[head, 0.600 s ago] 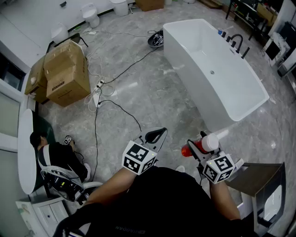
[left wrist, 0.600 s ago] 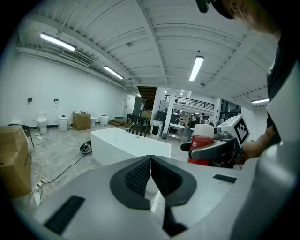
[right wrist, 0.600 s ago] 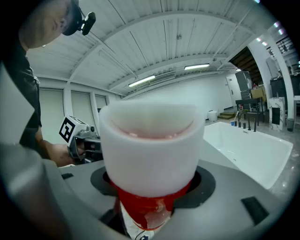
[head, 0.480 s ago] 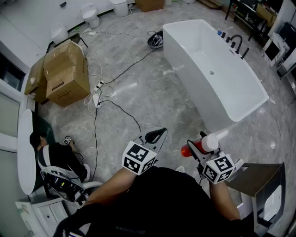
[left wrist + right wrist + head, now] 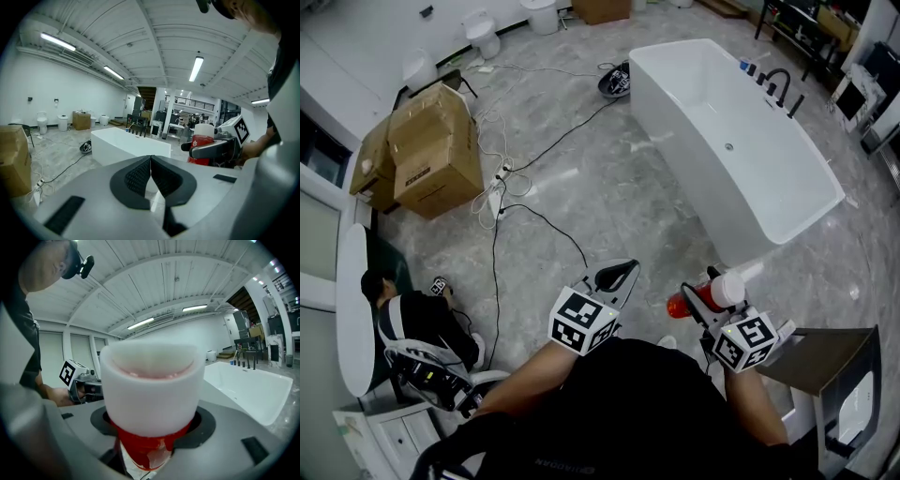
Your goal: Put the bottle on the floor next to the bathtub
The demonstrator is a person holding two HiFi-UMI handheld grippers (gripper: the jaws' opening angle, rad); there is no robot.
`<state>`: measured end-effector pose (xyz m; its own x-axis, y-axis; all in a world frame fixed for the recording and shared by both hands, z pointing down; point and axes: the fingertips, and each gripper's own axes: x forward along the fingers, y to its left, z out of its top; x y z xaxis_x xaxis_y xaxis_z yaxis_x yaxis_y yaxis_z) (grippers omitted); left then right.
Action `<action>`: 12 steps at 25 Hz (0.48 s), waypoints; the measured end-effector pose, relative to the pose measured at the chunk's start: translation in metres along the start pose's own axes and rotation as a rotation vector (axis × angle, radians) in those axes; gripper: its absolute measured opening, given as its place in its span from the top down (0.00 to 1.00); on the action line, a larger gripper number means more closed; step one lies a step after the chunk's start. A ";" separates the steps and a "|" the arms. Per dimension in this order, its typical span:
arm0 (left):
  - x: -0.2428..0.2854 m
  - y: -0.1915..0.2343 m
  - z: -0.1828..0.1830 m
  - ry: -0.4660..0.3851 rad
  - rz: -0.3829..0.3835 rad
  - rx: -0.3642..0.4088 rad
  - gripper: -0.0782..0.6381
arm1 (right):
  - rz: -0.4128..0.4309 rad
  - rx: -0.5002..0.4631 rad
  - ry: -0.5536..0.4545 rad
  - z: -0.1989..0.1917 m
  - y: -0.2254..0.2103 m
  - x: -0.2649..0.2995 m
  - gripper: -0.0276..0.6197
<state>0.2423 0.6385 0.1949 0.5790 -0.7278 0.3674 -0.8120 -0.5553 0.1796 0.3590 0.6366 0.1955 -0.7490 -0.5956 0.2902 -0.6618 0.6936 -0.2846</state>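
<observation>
A red bottle (image 5: 694, 301) with a wide white cap (image 5: 727, 288) sits in my right gripper (image 5: 705, 298), whose jaws clamp its red body; in the right gripper view the bottle (image 5: 152, 394) fills the middle, cap toward the camera. My left gripper (image 5: 616, 276) hangs beside it at chest height, jaws pressed together with nothing between them (image 5: 150, 176). From the left gripper view the bottle (image 5: 202, 143) shows at the right. The white bathtub (image 5: 797, 211) stands ahead and to the right on the grey marbled floor (image 5: 619, 197).
A cardboard box (image 5: 431, 150) and tangled cables with a power strip (image 5: 497, 197) lie at the left. A person (image 5: 417, 323) sits at the lower left. A black tap (image 5: 780, 86) stands beyond the tub. A dark panel (image 5: 825, 361) is at my right.
</observation>
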 end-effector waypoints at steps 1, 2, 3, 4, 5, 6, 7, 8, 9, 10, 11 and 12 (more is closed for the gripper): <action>-0.001 0.000 0.000 0.000 0.000 -0.001 0.87 | 0.004 0.007 0.000 -0.001 0.001 0.000 0.52; -0.001 0.001 -0.001 0.001 0.000 -0.002 0.87 | 0.009 0.008 0.004 -0.001 0.003 0.001 0.52; -0.002 0.001 -0.001 0.001 -0.001 -0.004 0.87 | 0.014 0.004 0.008 -0.001 0.005 0.001 0.52; -0.003 0.002 -0.002 0.001 -0.001 -0.004 0.87 | 0.017 0.001 0.011 -0.002 0.006 0.002 0.52; -0.003 0.003 -0.003 0.002 -0.001 -0.004 0.87 | 0.020 0.001 0.013 -0.002 0.008 0.003 0.52; -0.004 0.005 -0.004 0.004 -0.001 -0.002 0.87 | 0.024 0.002 0.015 -0.002 0.009 0.005 0.52; -0.005 0.006 -0.006 0.007 0.001 0.003 0.87 | 0.029 0.002 0.016 -0.003 0.011 0.007 0.52; -0.006 0.008 -0.008 0.012 0.003 0.011 0.87 | 0.034 -0.001 0.017 -0.003 0.013 0.009 0.52; -0.007 0.009 -0.009 0.017 0.008 0.025 0.87 | 0.036 -0.008 0.020 -0.002 0.014 0.011 0.52; -0.008 0.011 -0.011 0.021 0.013 0.042 0.87 | 0.035 -0.017 0.024 -0.002 0.015 0.014 0.52; -0.009 0.013 -0.012 0.025 0.018 0.058 0.87 | 0.032 -0.024 0.026 -0.001 0.016 0.017 0.52; -0.010 0.016 -0.012 0.027 0.020 0.070 0.87 | 0.029 -0.028 0.028 0.000 0.018 0.020 0.52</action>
<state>0.2227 0.6423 0.2049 0.5599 -0.7285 0.3947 -0.8157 -0.5682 0.1083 0.3324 0.6369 0.1958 -0.7664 -0.5639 0.3076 -0.6384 0.7216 -0.2676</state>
